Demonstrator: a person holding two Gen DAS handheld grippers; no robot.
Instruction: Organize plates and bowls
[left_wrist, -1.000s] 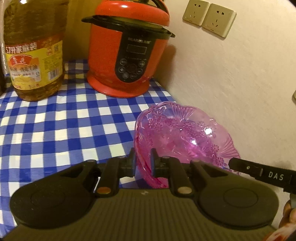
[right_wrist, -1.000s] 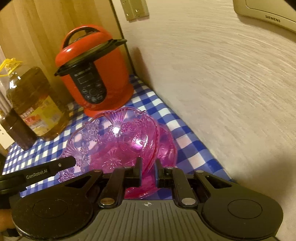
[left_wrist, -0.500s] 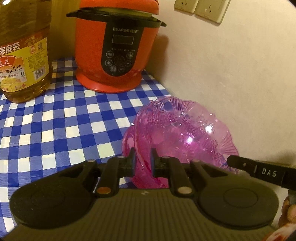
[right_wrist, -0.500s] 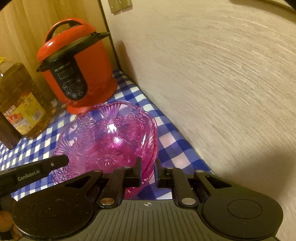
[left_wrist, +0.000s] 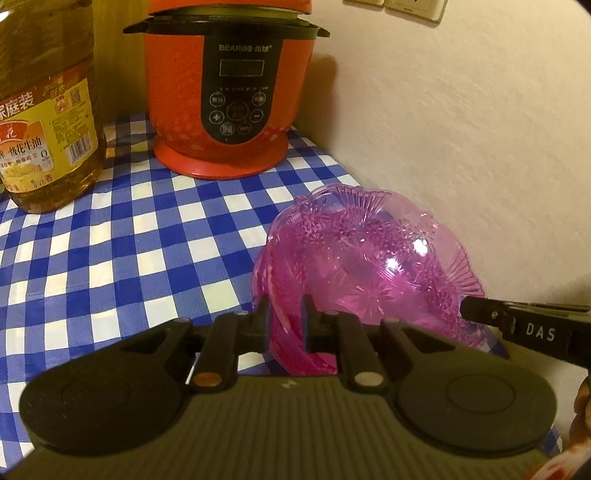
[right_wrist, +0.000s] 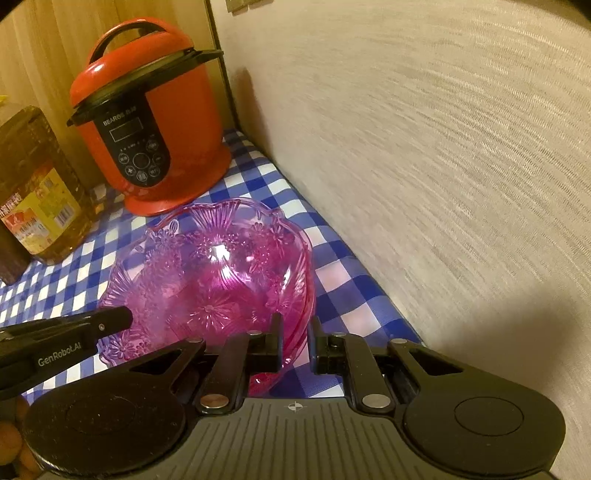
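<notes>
Clear pink patterned bowls (left_wrist: 369, 266) are nested in a stack on the blue-checked tablecloth by the wall; they also show in the right wrist view (right_wrist: 218, 273). My left gripper (left_wrist: 284, 317) is shut on the stack's left rim. My right gripper (right_wrist: 295, 334) is shut on the stack's right rim. Each gripper's finger shows in the other's view, at the opposite rim. The stack looks tilted, its base close to the cloth.
A red pressure cooker (left_wrist: 229, 88) stands at the back, close behind the bowls. A large oil bottle (left_wrist: 40, 110) stands at the back left. The wall (right_wrist: 443, 166) runs along the right side. The checked tablecloth (left_wrist: 110, 251) stretches to the left.
Both grippers have carried the bowl stack forward toward the cooker and lower toward the table. The cooker and bottle look nearer now.
</notes>
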